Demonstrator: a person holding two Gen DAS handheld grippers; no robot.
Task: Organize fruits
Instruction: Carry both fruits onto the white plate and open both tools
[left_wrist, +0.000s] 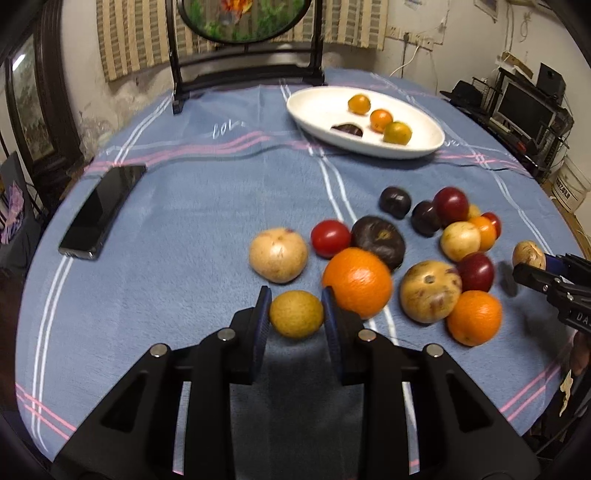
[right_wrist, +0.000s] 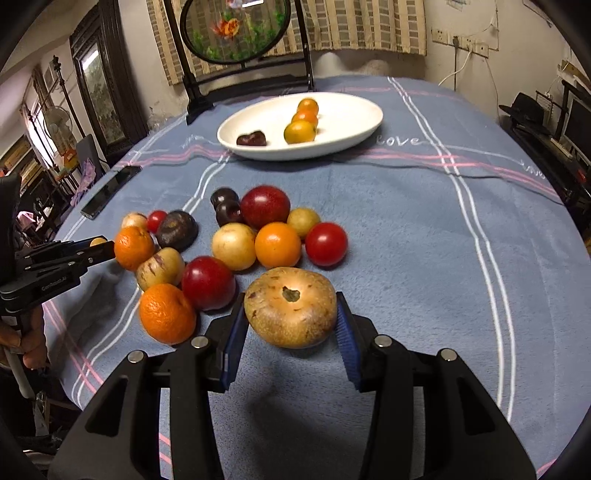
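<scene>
The left tool (left_wrist: 296, 314) is clamped on a small yellow-brown fruit (left_wrist: 296, 314), its two pads pressing the fruit's sides just in front of the pile. The right tool (right_wrist: 291, 325) is clamped on a larger tan fruit (right_wrist: 291, 307) with purple flecks and a dark stem scar facing up; both blue ribbed pads touch its widest part.

Both fruits are round and smooth-skinned, so I judge they could roll or squirt out if squeezed off-centre; a hold across the middle, as here, looks the safest. The small one seems light and firm. The tan one looks heavier and probably bruises under a hard pinch.

The white oval plate (right_wrist: 354, 122) is glossy and shallow, with a low sloping rim, and lies beyond the pile toward the far edge of the tabletop (right_wrist: 406, 240). It carries three small orange fruits and one dark, heart-shaped one. Round fruit set on it may roll, so a low, gentle release seems wise.

The pile between the tools and the plate mixes dimpled oranges, shiny red tomatoes, dark plums and pale speckled fruits, many touching. The tabletop cloth is a soft, napped blue with white and pink stripes, which should damp rolling.
</scene>
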